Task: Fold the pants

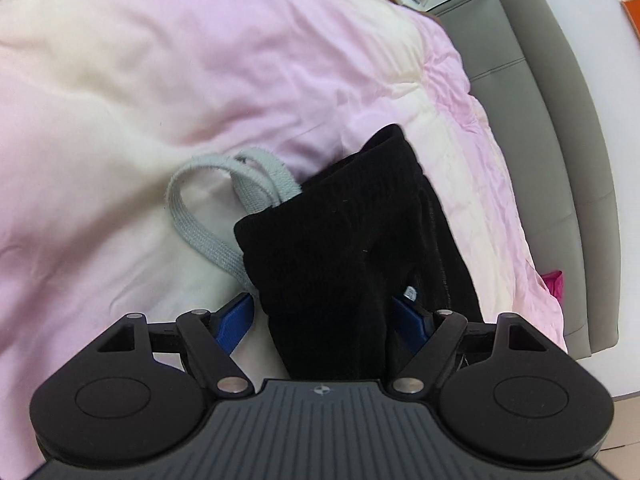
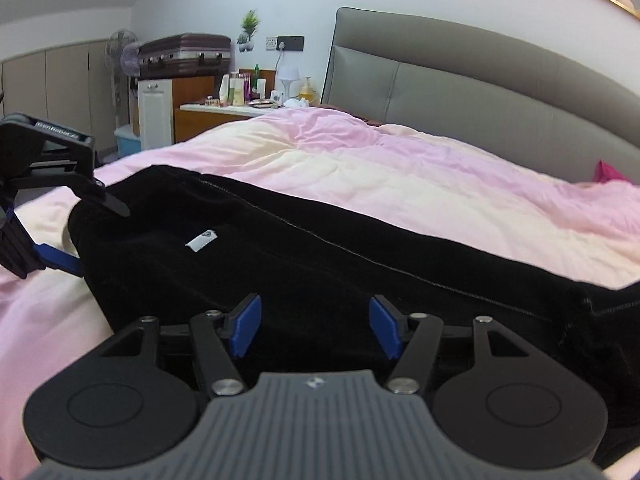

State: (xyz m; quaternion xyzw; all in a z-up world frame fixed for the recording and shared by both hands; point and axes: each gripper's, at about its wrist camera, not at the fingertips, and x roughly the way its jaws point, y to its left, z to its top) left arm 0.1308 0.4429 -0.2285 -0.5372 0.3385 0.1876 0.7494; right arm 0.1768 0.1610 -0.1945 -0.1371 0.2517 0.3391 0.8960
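Left gripper (image 1: 324, 320), black with blue finger pads, stands wide apart around the waistband end of the black knit pants (image 1: 348, 240); the fabric lies between the pads, and the pictures do not settle whether the pads press on it. From the right wrist view this same gripper (image 2: 60, 232) sits at the left edge of the garment, one blue finger (image 2: 60, 263) against the cloth. A grey woven drawstring (image 1: 208, 208) loops out to the left of the waistband onto the pink and cream quilted duvet (image 1: 160, 80). The pants stretch across the duvet from the left gripper toward the right, a small white label (image 2: 202, 239) showing on the inner fabric. Right gripper (image 2: 316, 328), of the same black and blue make, hovers over the middle of the pants with its pads partly spread and nothing pinched between them. Beyond the bed rises a grey padded headboard (image 2: 480, 92), with a dresser of bottles (image 2: 240, 92) and a dark suitcase (image 2: 184, 54) further left
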